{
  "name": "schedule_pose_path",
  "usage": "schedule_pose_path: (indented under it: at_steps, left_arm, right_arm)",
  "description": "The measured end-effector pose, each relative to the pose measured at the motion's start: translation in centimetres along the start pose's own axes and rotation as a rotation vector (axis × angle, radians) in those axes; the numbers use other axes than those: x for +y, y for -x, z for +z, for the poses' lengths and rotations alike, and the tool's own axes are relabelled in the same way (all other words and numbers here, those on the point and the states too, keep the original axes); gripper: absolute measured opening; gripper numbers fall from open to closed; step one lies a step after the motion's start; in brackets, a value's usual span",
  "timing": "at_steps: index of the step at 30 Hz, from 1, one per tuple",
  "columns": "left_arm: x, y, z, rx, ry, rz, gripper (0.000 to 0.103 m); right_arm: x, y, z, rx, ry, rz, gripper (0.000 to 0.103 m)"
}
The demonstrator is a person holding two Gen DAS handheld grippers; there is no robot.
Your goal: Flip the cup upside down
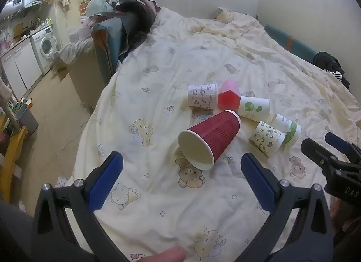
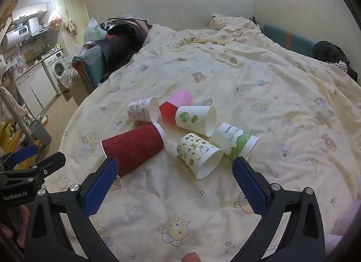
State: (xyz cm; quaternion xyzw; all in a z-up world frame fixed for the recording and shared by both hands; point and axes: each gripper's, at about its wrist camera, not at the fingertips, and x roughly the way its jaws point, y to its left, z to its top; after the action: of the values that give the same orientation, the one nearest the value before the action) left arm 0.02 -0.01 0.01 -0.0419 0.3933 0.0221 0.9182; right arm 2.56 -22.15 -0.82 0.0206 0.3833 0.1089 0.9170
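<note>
Several cups lie on their sides on a cream cartoon-print quilt (image 1: 158, 81). A ribbed red paper cup (image 1: 211, 139) lies nearest, its mouth toward my left gripper (image 1: 181, 167), which is open and empty just short of it. In the right wrist view the red cup (image 2: 134, 147) lies at the left, by the left finger of my right gripper (image 2: 172, 169), also open and empty. A bear-print cup (image 2: 199, 154) and a green-leaf cup (image 2: 235, 141) lie just ahead of it. A cup with a green tree logo (image 2: 195, 119), a small print cup (image 2: 143, 112) and a red-and-pink plastic cup (image 2: 174, 105) lie behind.
The bed's left edge drops to a tiled floor (image 1: 52, 113) with a grey bin (image 1: 27, 118) and a yellow stool (image 1: 11, 156). Piled clothes and bags (image 1: 126, 13) sit at the bed's far left. Dark clothing (image 2: 334, 56) lies at the far right by the wall.
</note>
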Motion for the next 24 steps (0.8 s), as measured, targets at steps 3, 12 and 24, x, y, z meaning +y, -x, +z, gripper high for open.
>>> schedule_pose_path:
  at_steps: [3, 12, 24]
  left_arm:
    - [0.08, 0.00, 0.02, -0.003, 0.001, 0.002, 0.103]
    - [-0.05, -0.05, -0.05, 0.000, -0.001, 0.002, 0.103]
    - [0.02, 0.12, -0.08, -0.004, 0.002, 0.005, 0.103]
  right_arm:
    - [0.06, -0.17, -0.06, 0.003, 0.001, 0.000, 0.103]
    - [0.06, 0.07, 0.13, -0.007, 0.003, 0.013, 0.103]
    - [0.10, -0.14, 0.02, -0.001, -0.001, 0.008, 0.103]
